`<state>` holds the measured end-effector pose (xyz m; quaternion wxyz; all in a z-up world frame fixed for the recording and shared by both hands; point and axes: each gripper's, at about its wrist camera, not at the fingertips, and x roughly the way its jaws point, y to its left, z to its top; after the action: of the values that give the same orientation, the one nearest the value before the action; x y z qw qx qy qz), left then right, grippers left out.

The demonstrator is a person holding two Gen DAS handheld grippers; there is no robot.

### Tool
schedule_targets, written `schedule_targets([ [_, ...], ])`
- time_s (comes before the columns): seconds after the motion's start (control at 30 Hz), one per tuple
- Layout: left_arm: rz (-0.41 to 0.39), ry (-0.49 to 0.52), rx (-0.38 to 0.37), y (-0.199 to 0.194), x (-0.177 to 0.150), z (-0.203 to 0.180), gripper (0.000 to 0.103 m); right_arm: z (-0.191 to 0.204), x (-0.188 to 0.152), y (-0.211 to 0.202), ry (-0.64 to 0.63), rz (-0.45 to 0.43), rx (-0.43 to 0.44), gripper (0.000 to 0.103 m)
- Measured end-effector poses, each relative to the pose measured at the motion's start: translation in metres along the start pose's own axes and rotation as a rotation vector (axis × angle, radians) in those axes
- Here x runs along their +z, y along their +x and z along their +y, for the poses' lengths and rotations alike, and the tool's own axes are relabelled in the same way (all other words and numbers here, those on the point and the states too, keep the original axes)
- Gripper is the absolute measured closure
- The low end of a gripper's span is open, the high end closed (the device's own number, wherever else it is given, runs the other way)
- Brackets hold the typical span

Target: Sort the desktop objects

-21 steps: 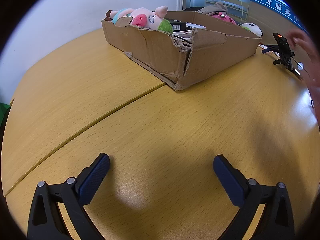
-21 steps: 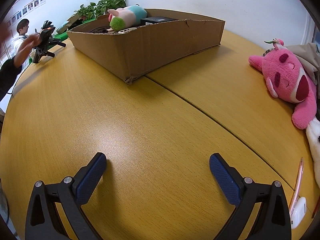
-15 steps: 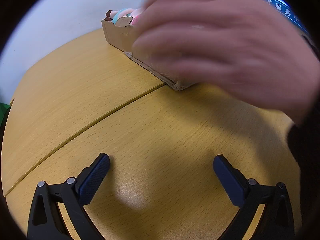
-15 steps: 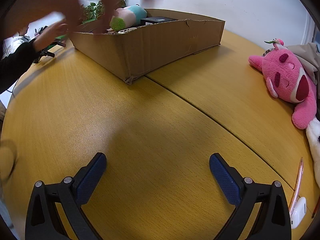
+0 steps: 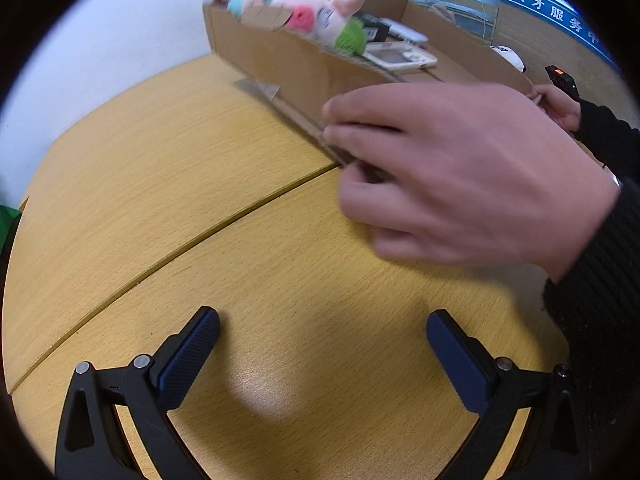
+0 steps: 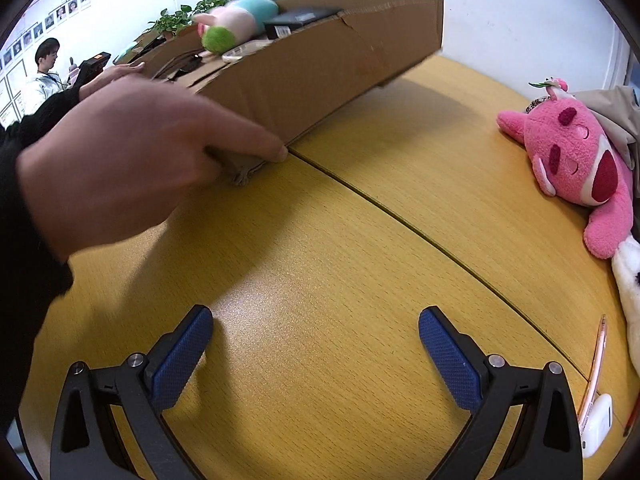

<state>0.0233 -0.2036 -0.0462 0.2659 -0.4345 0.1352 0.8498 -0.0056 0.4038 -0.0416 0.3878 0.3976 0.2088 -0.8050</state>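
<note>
While bare hand (image 5: 460, 168) tilts corrugated cardboard box (image 6: 320, 76), woodgrain table (image 6: 320, 260) glossy.

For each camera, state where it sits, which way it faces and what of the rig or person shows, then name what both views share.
Left wrist: on the left gripper, angled down at the table; open blue pads below, a bare hand gripping the tilted cardboard box.
Right wrist: on the right gripper, angled down; open pads, the hand, a pink plush at right.
Shared: box, hand, table seam.
</note>
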Motion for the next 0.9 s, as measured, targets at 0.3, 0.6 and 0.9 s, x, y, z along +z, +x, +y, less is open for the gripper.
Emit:
schedule_targets([
  [0.3, -0.001, 0.000, 0.000, 0.0002, 0.0000, -0.0002, 0.000, 0.0010, 0.0002, 0.0016, 0.000, 0.000, 0.001, 0.000],
  [0.6, -0.001, 0.001, 0.001, -0.0018, -0.0001, 0.0002, 0.000, 0.0030, 0.0003, 0.0033, -0.001, 0.000, 0.000, 0.000],
  [0.9, -0.001, 0.001, 0.001, -0.0019, 0.0000, -0.0002, 0.000, 0.0041, 0.0005, 0.0051, -0.001, -0.001, 0.000, 0.000],
])
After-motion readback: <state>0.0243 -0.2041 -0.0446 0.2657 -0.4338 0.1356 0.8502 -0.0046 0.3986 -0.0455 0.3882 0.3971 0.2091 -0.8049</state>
